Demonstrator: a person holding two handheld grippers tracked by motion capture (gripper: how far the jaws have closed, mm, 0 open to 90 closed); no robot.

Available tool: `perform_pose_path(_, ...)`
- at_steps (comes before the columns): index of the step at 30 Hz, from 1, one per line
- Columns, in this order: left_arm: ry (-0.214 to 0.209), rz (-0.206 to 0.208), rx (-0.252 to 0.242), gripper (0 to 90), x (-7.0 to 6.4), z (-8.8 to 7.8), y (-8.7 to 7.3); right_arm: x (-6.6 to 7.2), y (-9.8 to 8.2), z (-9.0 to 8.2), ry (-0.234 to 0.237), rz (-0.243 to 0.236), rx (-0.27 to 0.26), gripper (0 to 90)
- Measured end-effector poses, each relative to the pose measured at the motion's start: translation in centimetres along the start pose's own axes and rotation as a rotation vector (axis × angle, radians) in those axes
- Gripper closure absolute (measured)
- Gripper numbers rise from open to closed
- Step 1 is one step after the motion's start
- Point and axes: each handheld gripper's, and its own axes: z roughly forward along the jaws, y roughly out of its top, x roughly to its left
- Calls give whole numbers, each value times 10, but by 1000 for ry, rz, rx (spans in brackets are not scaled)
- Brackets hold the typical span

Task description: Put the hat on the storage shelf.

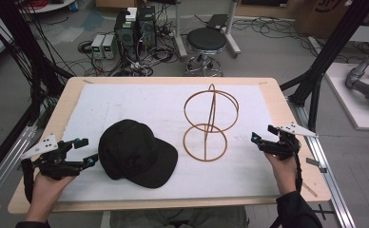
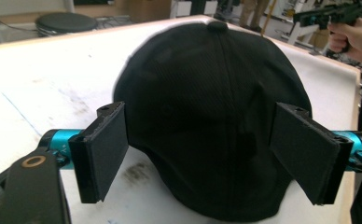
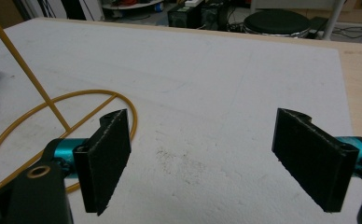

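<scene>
A black baseball cap (image 1: 135, 152) lies on the white mat, its brim toward the front right. My left gripper (image 1: 88, 151) sits just left of the cap, jaws wide open and pointing at it. In the left gripper view the cap's (image 2: 216, 84) rear fills the space ahead of the open left gripper (image 2: 206, 156), and the pads do not press on it. A yellow wire stand (image 1: 210, 121), two rings on an upright rod, stands right of the cap. My right gripper (image 1: 257, 142) is open to the right of the stand, nothing between its fingers. The right gripper (image 3: 207, 158) faces bare mat, with the stand's base ring (image 3: 53, 126) at its left.
The white mat (image 1: 125, 104) covers most of the wooden table (image 1: 287, 109). Behind the table on the floor are a black stool (image 1: 205, 40), computer boxes (image 1: 135, 28) and cables. Black frame posts (image 1: 325, 57) rise at both sides.
</scene>
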Motion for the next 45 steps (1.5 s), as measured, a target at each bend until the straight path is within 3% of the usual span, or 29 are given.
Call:
perform_pose_path(12,-59,-9,86,259,-3,20,-9,1,0,3,3,-5,5,189)
perform_pose_path(19,-91,-10,118,398,-2,29,-10,0,0,2,-1,2,6,189)
perform_pose_path(24,-123,-22,106,517,1,27,-10,-2,-1,1,-2,6,-1,189)
perform_pose_path(25,-130,-25,102,596,2,26,-10,-2,-1,0,-4,12,5,190)
perform_pose_path(27,-137,-26,94,636,3,24,-11,-2,-1,1,-4,11,5,190)
perform_pose_path(33,-152,-32,108,804,3,26,-12,-2,-1,2,-2,12,4,190)
perform_pose_path(40,-173,-42,104,851,3,24,-10,-2,-1,1,-2,18,12,191)
perform_pose_path(45,-191,-50,41,860,2,20,-4,-3,-1,1,-1,18,7,192)
